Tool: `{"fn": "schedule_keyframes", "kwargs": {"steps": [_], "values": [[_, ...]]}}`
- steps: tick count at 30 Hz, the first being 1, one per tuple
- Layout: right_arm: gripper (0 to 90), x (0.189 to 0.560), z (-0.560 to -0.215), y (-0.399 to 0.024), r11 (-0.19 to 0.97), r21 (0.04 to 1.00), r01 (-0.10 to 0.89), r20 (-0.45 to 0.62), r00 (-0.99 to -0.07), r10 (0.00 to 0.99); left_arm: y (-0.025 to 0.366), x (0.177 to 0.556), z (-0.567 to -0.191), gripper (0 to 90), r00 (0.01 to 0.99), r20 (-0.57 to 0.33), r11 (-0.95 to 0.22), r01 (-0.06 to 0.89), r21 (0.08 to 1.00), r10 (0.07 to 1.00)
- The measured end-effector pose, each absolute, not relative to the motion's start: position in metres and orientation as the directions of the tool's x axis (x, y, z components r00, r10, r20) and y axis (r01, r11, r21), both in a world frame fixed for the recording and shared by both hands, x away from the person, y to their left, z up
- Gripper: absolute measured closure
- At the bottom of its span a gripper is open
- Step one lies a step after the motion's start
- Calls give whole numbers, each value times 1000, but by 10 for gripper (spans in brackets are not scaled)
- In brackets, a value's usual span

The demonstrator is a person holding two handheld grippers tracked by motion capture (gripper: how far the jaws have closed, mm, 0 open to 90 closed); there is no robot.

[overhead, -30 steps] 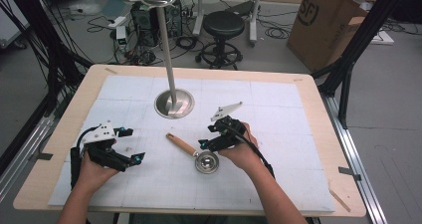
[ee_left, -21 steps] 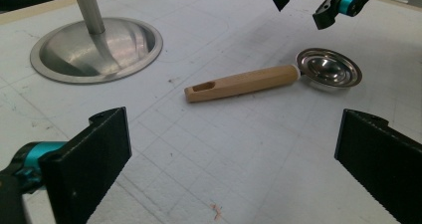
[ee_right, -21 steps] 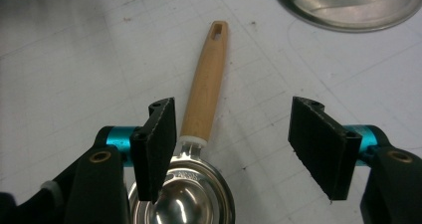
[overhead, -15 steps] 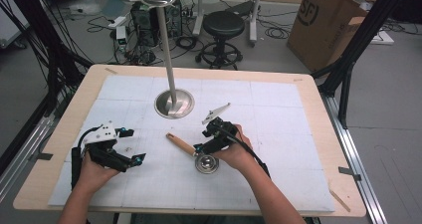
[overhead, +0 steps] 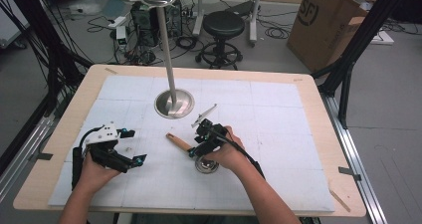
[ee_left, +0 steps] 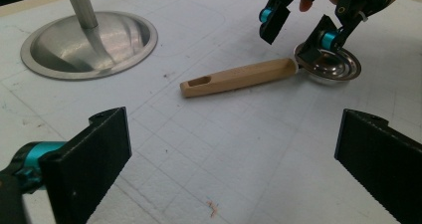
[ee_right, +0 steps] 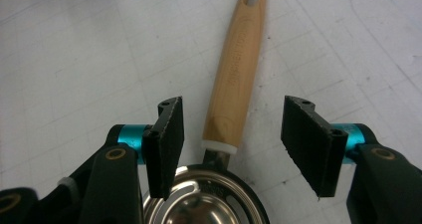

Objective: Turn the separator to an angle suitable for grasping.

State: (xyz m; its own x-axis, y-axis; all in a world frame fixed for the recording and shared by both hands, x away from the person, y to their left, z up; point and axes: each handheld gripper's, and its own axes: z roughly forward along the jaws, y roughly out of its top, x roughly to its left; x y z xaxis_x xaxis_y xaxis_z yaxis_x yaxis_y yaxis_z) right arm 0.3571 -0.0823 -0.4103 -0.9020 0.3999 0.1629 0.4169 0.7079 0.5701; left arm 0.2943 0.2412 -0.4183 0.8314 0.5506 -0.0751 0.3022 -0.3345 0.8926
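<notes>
A utensil with a light wooden handle (overhead: 178, 141) (ee_left: 239, 77) (ee_right: 239, 69) and a round metal head (overhead: 206, 165) (ee_left: 333, 64) (ee_right: 204, 199) lies flat on the white mat. My right gripper (overhead: 196, 147) (ee_left: 297, 32) (ee_right: 231, 144) hangs low over the spot where handle meets head. Its jaws have just been closing and now stand on either side of the handle without touching it. My left gripper (overhead: 135, 146) (ee_left: 234, 169) rests at the left of the mat, wide open and with nothing in it, facing the utensil.
A metal stand with a round base (overhead: 174, 103) (ee_left: 89, 40) and a tall pole (overhead: 165, 40) rises behind the utensil. The white mat (overhead: 278, 114) covers the wooden table (overhead: 318, 99). A stool (overhead: 224, 25) and a cardboard box (overhead: 328, 20) stand on the floor beyond.
My right gripper has moved left and down over the utensil, and its jaws have narrowed around the handle. The left gripper and the utensil have stayed put.
</notes>
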Motion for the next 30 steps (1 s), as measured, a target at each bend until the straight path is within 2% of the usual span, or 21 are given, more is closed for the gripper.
{"fn": "schedule_keyframes", "kwargs": {"steps": [13, 19, 25, 30], "values": [[444, 358, -422, -74, 736, 517, 436, 164, -895, 415, 240, 294, -419, 19, 837, -73, -345, 301, 889, 543], [515, 358, -425, -71, 763, 497, 413, 117, -903, 413, 239, 293, -419, 19, 838, -74, -347, 303, 888, 541], [550, 357, -423, -70, 758, 475, 446, 131, -888, 440, 239, 294, -420, 19, 838, -75, -350, 305, 886, 541], [567, 351, -421, -62, 803, 429, 413, 56, -900, 433, 238, 293, -420, 18, 839, -71, -357, 304, 884, 539]]}}
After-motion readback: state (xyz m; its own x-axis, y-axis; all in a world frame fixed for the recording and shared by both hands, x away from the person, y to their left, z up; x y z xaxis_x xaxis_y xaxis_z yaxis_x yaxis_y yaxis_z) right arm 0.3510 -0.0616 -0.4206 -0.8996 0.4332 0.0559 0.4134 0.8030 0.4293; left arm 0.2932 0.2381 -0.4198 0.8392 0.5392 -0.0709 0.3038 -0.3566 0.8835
